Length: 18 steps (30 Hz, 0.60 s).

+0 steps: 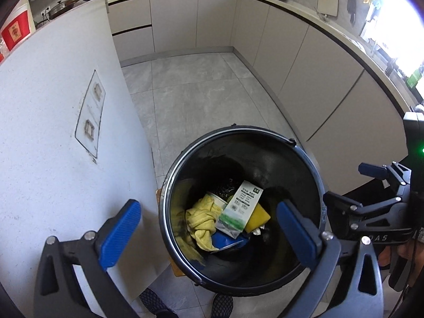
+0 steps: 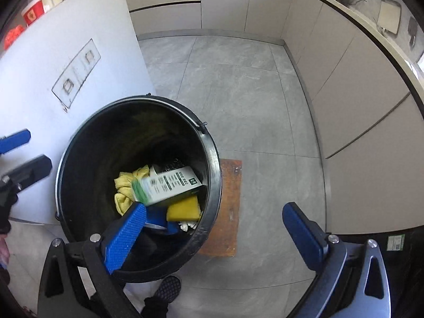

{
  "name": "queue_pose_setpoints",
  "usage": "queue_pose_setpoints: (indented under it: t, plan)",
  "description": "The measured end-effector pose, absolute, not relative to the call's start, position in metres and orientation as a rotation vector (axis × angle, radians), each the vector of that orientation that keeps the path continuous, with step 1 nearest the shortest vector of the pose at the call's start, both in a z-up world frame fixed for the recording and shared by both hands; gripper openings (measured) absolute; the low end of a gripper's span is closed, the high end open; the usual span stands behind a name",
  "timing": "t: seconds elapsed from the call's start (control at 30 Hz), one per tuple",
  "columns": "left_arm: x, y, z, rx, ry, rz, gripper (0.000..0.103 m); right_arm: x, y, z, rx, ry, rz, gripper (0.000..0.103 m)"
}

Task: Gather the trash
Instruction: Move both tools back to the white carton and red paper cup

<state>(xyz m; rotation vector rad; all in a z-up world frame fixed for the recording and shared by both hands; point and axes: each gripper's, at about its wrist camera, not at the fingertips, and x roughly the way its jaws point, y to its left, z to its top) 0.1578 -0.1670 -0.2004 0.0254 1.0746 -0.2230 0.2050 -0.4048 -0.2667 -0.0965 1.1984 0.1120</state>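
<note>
Both tongs hang spread apart and empty: the left gripper (image 1: 209, 234) and the right gripper (image 2: 214, 234), above the black bucket (image 2: 212, 175). Below them, on its bottom, the milk carton (image 1: 239, 206) lies tilted, its long axis running away from the left tongs, across yellow cloth (image 1: 202, 218) and yellow sponge (image 2: 184, 210). Beyond lies grey floor (image 1: 198, 92).

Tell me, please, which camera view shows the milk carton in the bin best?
The left wrist view: the milk carton lies sharp and unobstructed in the black bin, its printed face readable, resting on the yellow cloth and yellow sponge. The right wrist view shows it motion-blurred, one corner right beside a gripper finger.
</note>
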Motion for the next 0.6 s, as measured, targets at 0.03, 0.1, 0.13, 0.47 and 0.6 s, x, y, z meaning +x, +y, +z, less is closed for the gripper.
queue_pose_setpoints:
  t: [0.03,0.1,0.13,0.47,0.6]
  plan:
    - [0.158,-0.167,-0.198,0.025,1.062,-0.217,0.103,0.206,-0.403,-0.265,-0.089,1.196,0.108,0.103]
    - [0.159,-0.166,-0.195,0.018,1.053,-0.216,0.103,0.204,-0.406,-0.261,-0.07,1.188,0.104,0.103]
    - [0.158,-0.166,-0.193,0.016,1.049,-0.213,0.103,0.202,-0.408,-0.259,-0.064,1.182,0.098,0.103]
    - [0.141,-0.163,-0.164,-0.002,0.995,-0.218,0.103,0.189,-0.412,-0.228,-0.02,1.146,0.092,0.103]
    - [0.137,-0.164,-0.142,0.005,0.962,-0.226,0.103,0.183,-0.413,-0.205,-0.009,1.085,0.07,0.103]
